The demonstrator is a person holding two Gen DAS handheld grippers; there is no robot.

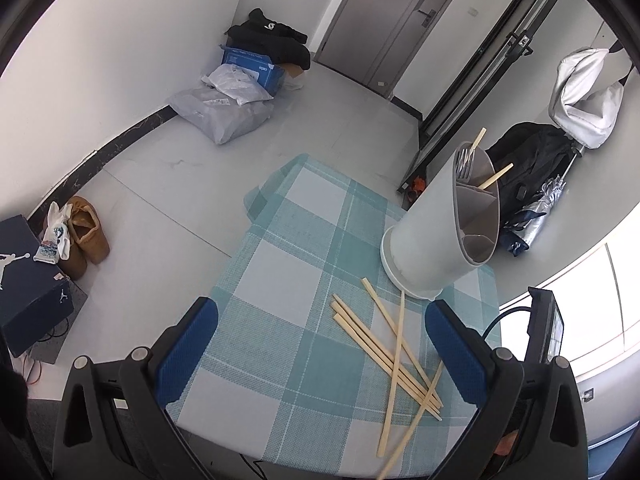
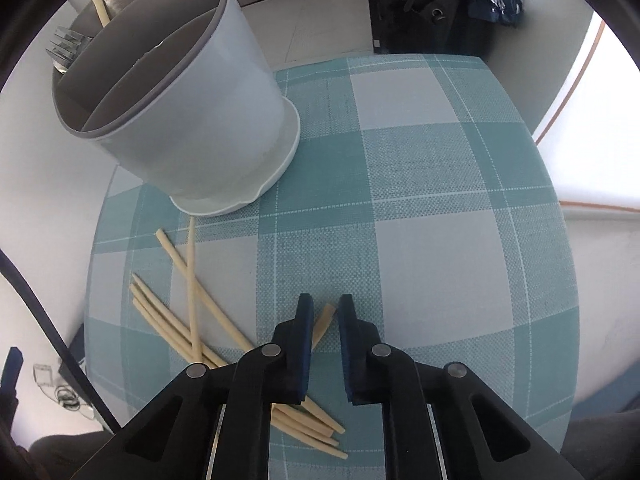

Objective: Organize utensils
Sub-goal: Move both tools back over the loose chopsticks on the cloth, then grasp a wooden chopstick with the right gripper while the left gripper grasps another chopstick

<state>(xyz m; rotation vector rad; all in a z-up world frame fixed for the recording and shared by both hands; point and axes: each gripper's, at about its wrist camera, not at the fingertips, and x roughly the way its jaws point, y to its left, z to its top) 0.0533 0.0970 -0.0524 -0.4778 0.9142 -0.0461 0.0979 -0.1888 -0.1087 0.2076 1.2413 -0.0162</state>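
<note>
Closing right gripper (image 2: 325, 312) on one chopstick (image 2: 326, 320): fingers narrow, stick end between, contact unclear. Lift clear of pile (image 2: 192, 320), aim holder (image 2: 176, 92) compartment. Left gripper (image 1: 320, 328) fingers wide, empty.

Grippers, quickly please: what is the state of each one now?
Left gripper: open, holding nothing.
Right gripper: nearly closed around one chopstick; grip cannot be told.

- The utensil holder (image 2: 180, 92) blocks the desk's (image 2: 440, 240) far left corner.
- Loose chopsticks (image 2: 188, 312) clutter the near left side.
- The right half of the desk lies open for passing.
</note>
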